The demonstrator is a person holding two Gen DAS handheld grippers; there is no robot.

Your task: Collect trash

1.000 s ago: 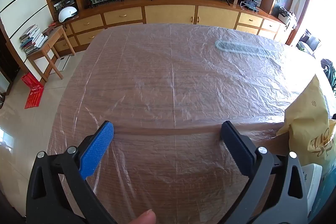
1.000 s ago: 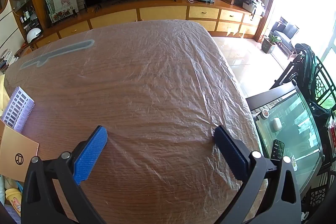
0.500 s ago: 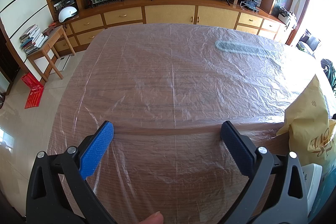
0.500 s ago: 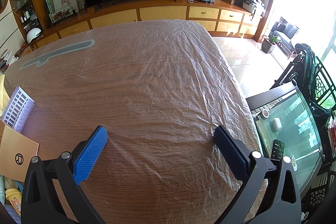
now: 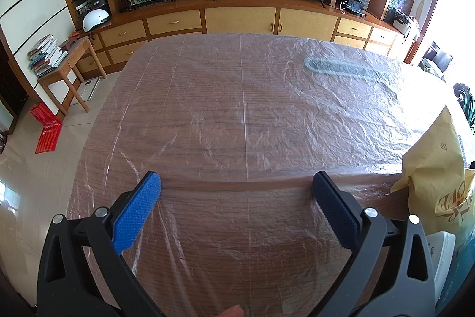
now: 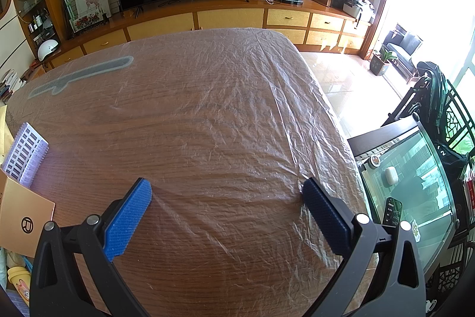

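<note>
My left gripper (image 5: pixel 236 183) is open and empty, held low over a wooden table (image 5: pixel 237 97) covered with a clear plastic sheet. A yellow paper bag (image 5: pixel 436 168) stands at the table's right edge, right of the gripper. My right gripper (image 6: pixel 227 189) is open and empty over the same table (image 6: pixel 207 109). A purple-white ribbed item (image 6: pixel 25 153) and a tan card box (image 6: pixel 20 220) lie at the left of the right wrist view. No loose trash shows between the fingers of either gripper.
A pale blue strip (image 5: pixel 335 69) lies under the plastic at the far side; it also shows in the right wrist view (image 6: pixel 80 76). A white box (image 5: pixel 442 251) sits beside the bag. A glass cabinet (image 6: pixel 415 183) stands right of the table. A TV console lines the back wall.
</note>
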